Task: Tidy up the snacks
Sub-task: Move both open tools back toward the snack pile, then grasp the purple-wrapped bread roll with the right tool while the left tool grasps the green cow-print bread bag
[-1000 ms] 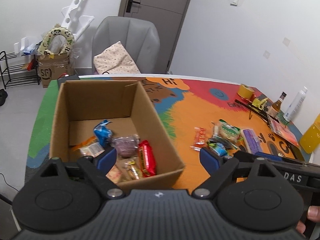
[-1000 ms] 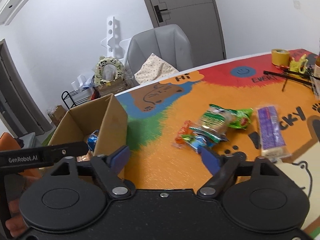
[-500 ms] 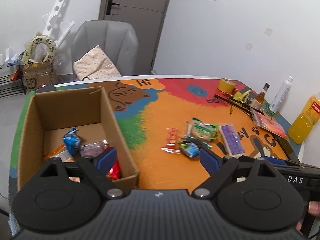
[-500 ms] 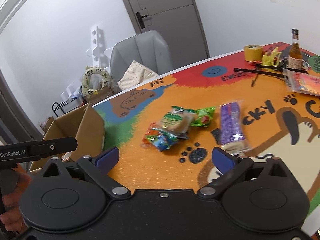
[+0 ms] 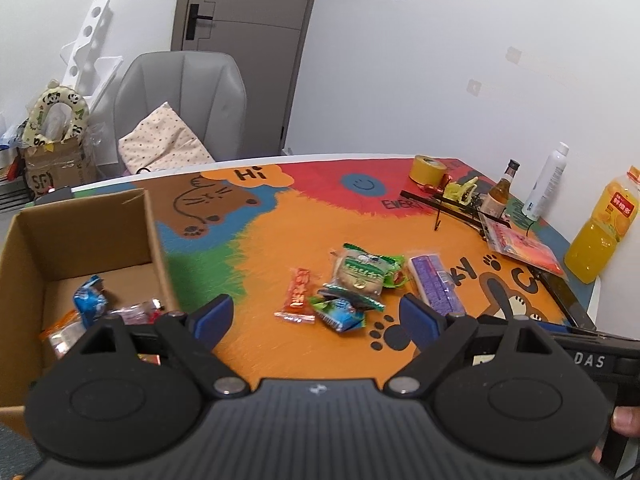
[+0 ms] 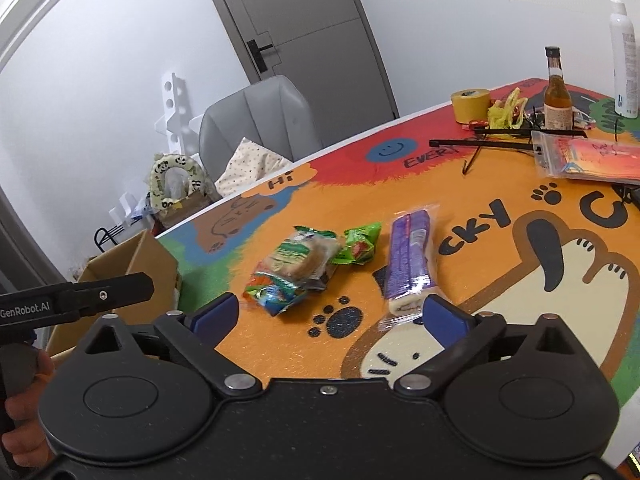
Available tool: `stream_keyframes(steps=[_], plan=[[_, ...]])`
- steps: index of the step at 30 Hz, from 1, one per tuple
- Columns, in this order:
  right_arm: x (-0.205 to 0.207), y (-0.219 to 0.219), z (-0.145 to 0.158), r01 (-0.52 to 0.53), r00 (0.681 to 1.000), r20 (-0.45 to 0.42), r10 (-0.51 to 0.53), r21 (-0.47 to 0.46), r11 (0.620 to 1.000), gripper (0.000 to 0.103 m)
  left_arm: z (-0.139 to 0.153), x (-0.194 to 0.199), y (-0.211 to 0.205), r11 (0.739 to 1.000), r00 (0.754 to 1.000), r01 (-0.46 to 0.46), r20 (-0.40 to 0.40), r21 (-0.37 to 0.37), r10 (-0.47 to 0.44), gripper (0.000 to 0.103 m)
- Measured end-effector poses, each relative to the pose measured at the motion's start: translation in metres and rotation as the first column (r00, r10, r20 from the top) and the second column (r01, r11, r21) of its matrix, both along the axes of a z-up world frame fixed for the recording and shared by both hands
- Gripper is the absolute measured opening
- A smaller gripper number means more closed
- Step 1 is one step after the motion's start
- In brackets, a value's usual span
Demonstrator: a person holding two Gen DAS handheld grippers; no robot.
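A cardboard box [image 5: 80,232] stands at the table's left end and holds a blue packet [image 5: 90,300] and other snacks. Loose on the orange mat lie an orange packet [image 5: 299,294], a green-labelled bun packet [image 5: 360,274], a blue-green packet [image 5: 340,314] and a long purple packet [image 5: 434,284]. My left gripper [image 5: 316,318] hovers open just short of this pile, empty. My right gripper [image 6: 330,316] hangs near the purple packet [image 6: 408,256] and bun packet [image 6: 304,256]. Its jaws are closing slightly with nothing between them.
At the far right stand a yellow tape roll [image 5: 429,169], a brown bottle [image 5: 500,196], a white spray bottle [image 5: 546,180], an orange juice bottle [image 5: 600,232] and a red pouch [image 5: 520,244]. A grey chair [image 5: 180,96] sits behind the table.
Both grippers have swung right, away from the box and toward the loose snacks. The right jaws spread wider, then narrowed a little.
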State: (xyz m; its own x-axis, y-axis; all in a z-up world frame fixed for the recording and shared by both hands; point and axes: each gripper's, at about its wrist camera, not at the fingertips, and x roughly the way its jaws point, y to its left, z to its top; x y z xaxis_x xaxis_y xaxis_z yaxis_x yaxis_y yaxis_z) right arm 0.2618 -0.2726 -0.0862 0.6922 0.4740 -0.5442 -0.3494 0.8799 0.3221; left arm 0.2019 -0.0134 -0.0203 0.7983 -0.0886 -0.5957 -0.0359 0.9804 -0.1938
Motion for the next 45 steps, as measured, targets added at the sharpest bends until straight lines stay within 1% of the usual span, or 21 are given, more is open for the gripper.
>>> stream_keyframes(steps=[2, 4, 7, 14, 26, 31, 35, 38, 39, 40, 41, 42, 43, 44, 45], plan=[[0.007, -0.003, -0.004, 0.006, 1.000, -0.006, -0.006, -0.003, 1.000, 0.094, -0.002, 0.007, -0.005, 1.000, 1.000, 0.004, -0.003, 0.004, -0.004, 0.089], [0.014, -0.005, -0.008, 0.020, 1.000, -0.019, -0.020, -0.004, 1.000, 0.088, -0.004, 0.014, -0.009, 1.000, 1.000, 0.009, -0.006, 0.011, -0.009, 0.089], [0.023, -0.009, -0.013, 0.026, 0.999, -0.030, -0.026, -0.003, 1.000, 0.085, -0.009, 0.025, -0.015, 1.000, 1.000, 0.019, -0.011, 0.016, -0.019, 0.089], [0.043, -0.015, -0.023, 0.054, 0.998, -0.038, -0.054, -0.008, 0.999, 0.082, -0.024, 0.056, -0.030, 0.999, 0.998, 0.037, -0.048, 0.040, -0.035, 0.087], [0.073, -0.008, -0.039, 0.036, 0.998, -0.052, -0.038, -0.044, 0.998, 0.081, -0.050, 0.101, -0.049, 0.995, 0.994, 0.077, -0.087, 0.067, -0.071, 0.087], [0.087, -0.006, -0.049, 0.054, 0.995, -0.079, -0.059, -0.065, 0.996, 0.076, -0.061, 0.118, -0.052, 0.993, 0.992, 0.091, -0.098, 0.070, -0.084, 0.087], [0.096, -0.002, -0.056, 0.076, 0.993, -0.087, -0.084, -0.090, 0.993, 0.076, -0.073, 0.132, -0.052, 0.993, 0.992, 0.087, -0.104, 0.084, -0.078, 0.086], [0.097, 0.003, -0.059, 0.065, 0.994, -0.080, -0.072, -0.095, 0.993, 0.076, -0.080, 0.140, -0.051, 0.992, 0.989, 0.084, -0.127, 0.092, -0.072, 0.079], [0.097, 0.005, -0.059, 0.054, 0.995, -0.079, -0.062, -0.095, 0.994, 0.076, -0.081, 0.140, -0.052, 0.991, 0.990, 0.086, -0.124, 0.103, -0.074, 0.075], [0.097, 0.007, -0.060, 0.047, 0.996, -0.075, -0.054, -0.100, 0.994, 0.073, -0.082, 0.140, -0.053, 0.989, 0.990, 0.088, -0.121, 0.117, -0.073, 0.067], [0.097, 0.010, -0.060, 0.047, 0.996, -0.066, -0.055, -0.117, 0.992, 0.069, -0.081, 0.139, -0.054, 0.989, 0.990, 0.088, -0.118, 0.122, -0.074, 0.062], [0.097, 0.012, -0.060, 0.047, 0.997, -0.058, -0.055, -0.133, 0.990, 0.056, -0.080, 0.139, -0.053, 0.990, 0.991, 0.084, -0.115, 0.116, -0.071, 0.052], [0.097, 0.014, -0.060, 0.046, 0.997, -0.051, -0.054, -0.147, 0.988, 0.042, -0.078, 0.138, -0.052, 0.991, 0.991, 0.075, -0.115, 0.111, -0.062, 0.048], [0.097, 0.015, -0.059, 0.050, 0.997, -0.047, -0.058, -0.160, 0.986, 0.036, -0.077, 0.138, -0.051, 0.992, 0.991, 0.067, -0.119, 0.106, -0.054, 0.048], [0.097, 0.014, -0.059, 0.043, 0.997, -0.050, -0.051, -0.155, 0.987, 0.034, -0.076, 0.137, -0.050, 0.993, 0.991, 0.065, -0.120, 0.098, -0.053, 0.048]])
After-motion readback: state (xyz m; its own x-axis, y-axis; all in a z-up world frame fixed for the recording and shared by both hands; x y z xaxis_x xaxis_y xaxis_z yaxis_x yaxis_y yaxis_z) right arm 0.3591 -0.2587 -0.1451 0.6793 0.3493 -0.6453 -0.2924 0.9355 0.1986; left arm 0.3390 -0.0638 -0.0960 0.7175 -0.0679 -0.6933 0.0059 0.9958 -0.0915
